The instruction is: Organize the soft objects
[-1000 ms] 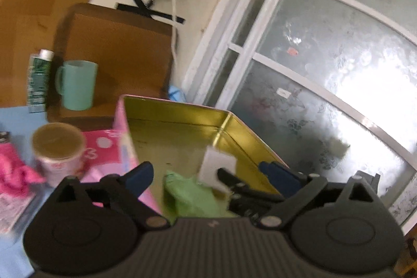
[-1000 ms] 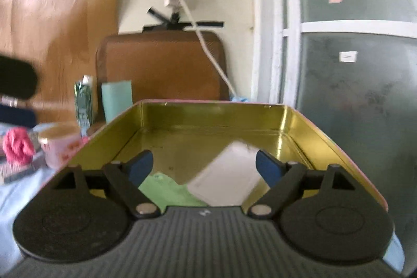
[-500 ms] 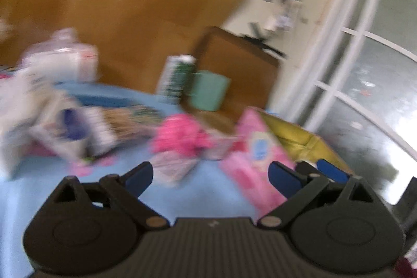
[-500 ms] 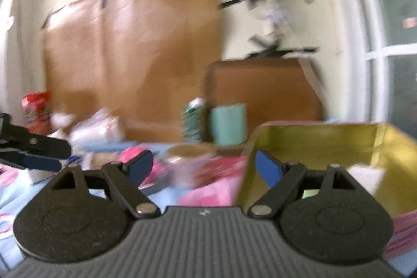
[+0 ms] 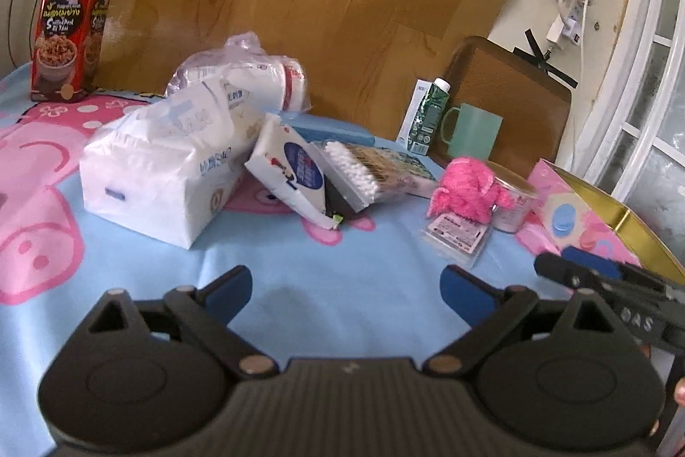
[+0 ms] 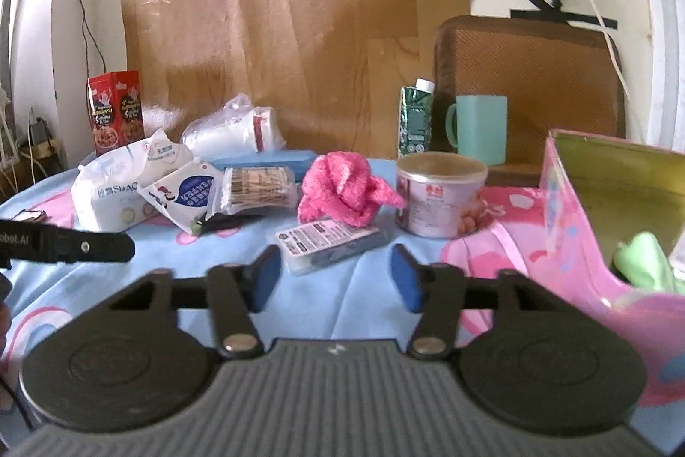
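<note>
- The left gripper [image 5: 346,288] sits at the bottom centre of the left wrist view, its blue-padded fingers spread apart with nothing between them, above bare blue cloth on the bench [image 5: 342,264].
- The right gripper [image 6: 336,277] fills the lower centre of the right wrist view, fingers likewise apart and empty; just beyond the gap lies a flat plastic packet [image 6: 332,245] with a printed label.
- The right gripper also shows at the lower right edge of the left wrist view, and a black part of the left gripper enters at the left edge of the right wrist view.
- The pink fluffy cloth [image 6: 342,191] lies crumpled at mid-frame in the right wrist view, touching the far edge of the packet and just left of a round can [image 6: 441,195] with a tan lid.
- The tin box [image 6: 599,208], pink outside and gold inside, stands open at the right of the frame; a green cloth [image 6: 642,260] lies inside it by the near wall.
- In the left wrist view the same tin box [image 5: 599,217] sits at the right edge, with the pink fluffy cloth [image 5: 466,191] to its left.
- Left of centre lies a cluster: a white tissue pack [image 5: 158,174], a smaller white pouch with a blue oval [image 5: 295,174] leaning on it, and a bag of cotton swabs [image 5: 364,170].
- Behind them are a clear bag of white items [image 5: 248,76], a red carton [image 5: 68,28] at the upper left, and a green carton [image 5: 428,118] beside a teal mug [image 5: 475,131].
</note>
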